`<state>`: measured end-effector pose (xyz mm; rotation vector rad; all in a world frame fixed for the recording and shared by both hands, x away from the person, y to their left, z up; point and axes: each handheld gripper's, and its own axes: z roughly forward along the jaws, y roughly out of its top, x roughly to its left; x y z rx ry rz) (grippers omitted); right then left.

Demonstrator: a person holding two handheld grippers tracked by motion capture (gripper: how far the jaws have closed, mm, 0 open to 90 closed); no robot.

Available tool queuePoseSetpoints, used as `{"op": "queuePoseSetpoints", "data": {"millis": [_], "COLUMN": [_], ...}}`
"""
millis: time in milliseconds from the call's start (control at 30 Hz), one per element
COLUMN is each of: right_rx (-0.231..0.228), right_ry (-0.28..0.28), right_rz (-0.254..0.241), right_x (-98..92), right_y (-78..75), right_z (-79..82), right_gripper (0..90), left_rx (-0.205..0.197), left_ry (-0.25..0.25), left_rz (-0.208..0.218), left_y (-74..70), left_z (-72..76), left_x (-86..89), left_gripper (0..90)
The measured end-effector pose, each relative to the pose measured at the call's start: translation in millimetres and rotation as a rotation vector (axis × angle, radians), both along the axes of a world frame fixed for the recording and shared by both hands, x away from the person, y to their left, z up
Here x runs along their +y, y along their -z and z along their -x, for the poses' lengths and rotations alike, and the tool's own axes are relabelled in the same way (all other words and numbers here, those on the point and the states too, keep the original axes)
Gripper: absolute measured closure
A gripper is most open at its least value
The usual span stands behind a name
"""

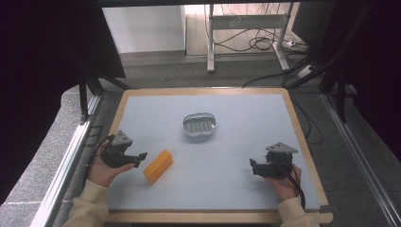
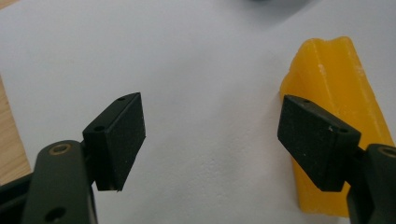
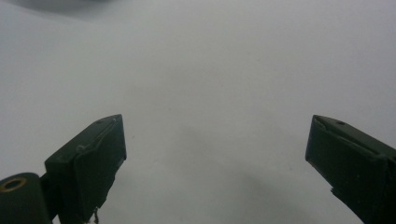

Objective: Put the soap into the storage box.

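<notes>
A yellow block of soap (image 1: 158,166) lies on the pale grey table top, near the front left. My left gripper (image 1: 140,157) is held just to its left, jaws wide apart and pointing at it. In the left gripper view the soap (image 2: 332,88) lies behind the right-hand pad (image 2: 316,143), beside the gap rather than inside it; bare table fills the gap of my left gripper (image 2: 211,141). My right gripper (image 1: 253,166) rests at the front right, open, with bare table between its jaws (image 3: 215,154). A small oval metal soap dish (image 1: 200,125) stands at the table's middle.
The table (image 1: 236,142) has a wooden rim (image 1: 302,137). Beyond its far edge are a desk frame (image 1: 246,28) and cables (image 1: 255,45) on the floor. Dark curtains hang at both sides.
</notes>
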<state>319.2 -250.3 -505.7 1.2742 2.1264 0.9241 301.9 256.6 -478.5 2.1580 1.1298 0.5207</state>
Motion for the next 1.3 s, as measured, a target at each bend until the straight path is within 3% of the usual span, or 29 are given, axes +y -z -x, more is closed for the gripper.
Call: {"op": "queuePoseSetpoints", "data": {"millis": [200, 533, 600, 1100, 1300], "right_rx": [-0.011, -0.023, -0.016, 0.000, 0.001], "right_ry": [-0.004, 0.002, 0.006, 0.000, -0.002], "right_rz": [-0.071, -0.083, -0.081, -0.068, -0.065], "right_x": [-9.7, -12.8, -13.8, -14.8, -14.8], "right_y": [-2.5, -1.9, 0.2, 2.1, 1.9], "right_z": [4.8, 8.8, 8.9, 8.1, 8.1], "right_gripper": [8.0, 12.2, 12.3, 12.3, 12.3], "left_rx": [0.002, -0.003, -0.025, -0.035, -0.021], "left_ry": [0.003, 0.010, 0.000, -0.030, -0.001], "left_rz": [0.001, -0.019, -0.025, 0.024, 0.065], "left_y": [0.4, -3.3, -4.5, -9.5, -16.1], "left_z": [1.1, 3.2, 4.4, 7.1, 10.1], "left_x": [-2.1, -3.6, -4.4, -1.8, -2.5], "left_gripper": [23.1, 22.9, 23.0, 26.0, 26.1]}}
